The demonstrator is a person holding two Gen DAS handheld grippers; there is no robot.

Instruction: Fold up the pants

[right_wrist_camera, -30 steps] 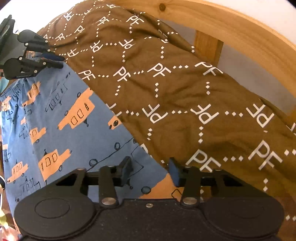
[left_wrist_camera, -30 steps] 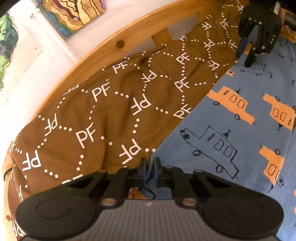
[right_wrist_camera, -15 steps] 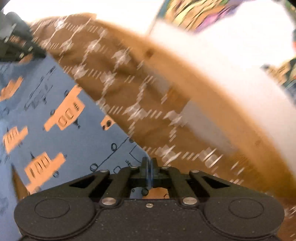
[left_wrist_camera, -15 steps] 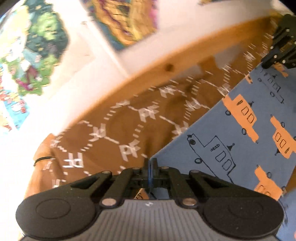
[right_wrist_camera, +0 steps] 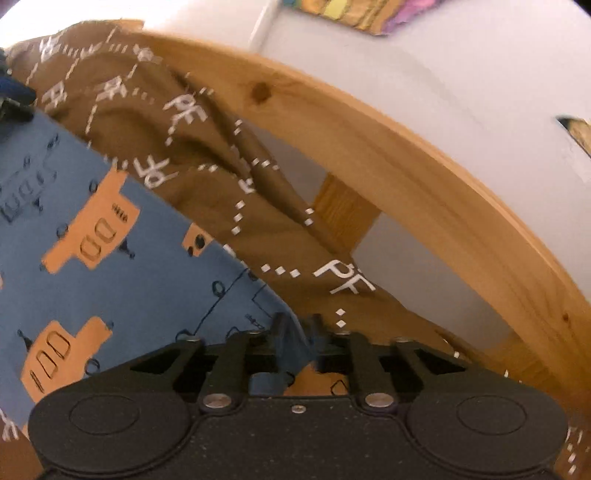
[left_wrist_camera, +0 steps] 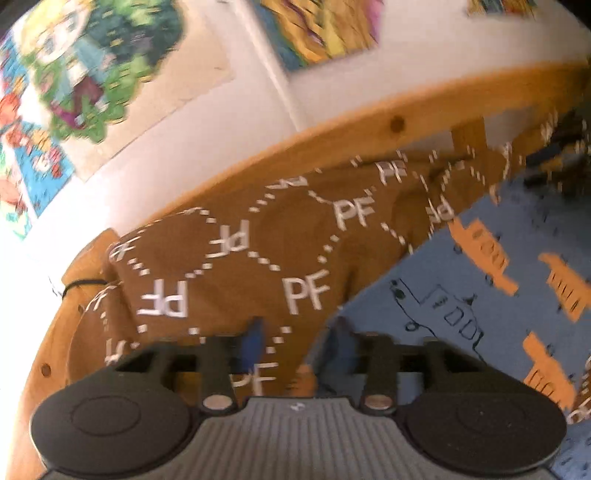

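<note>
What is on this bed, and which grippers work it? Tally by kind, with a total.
Blue pants with orange cars: 1
Brown PF-print blanket: 1
Grippers: 2 (left gripper, jaws opening, nothing gripped; right gripper, jaws opening, pants edge between them)
Total: 4

R gripper [right_wrist_camera: 297, 326] low in frame, jaws opening, a corner of the blue pants [right_wrist_camera: 110, 288] w/ orange car print between the fingers. Pants lie flat at left on a brown blanket [right_wrist_camera: 207, 177] w/ white "PF" print. Behind: curved wooden bed rail [right_wrist_camera: 388, 155], white wall [right_wrist_camera: 424, 70], poster edge [right_wrist_camera: 354, 11] at top.
</note>
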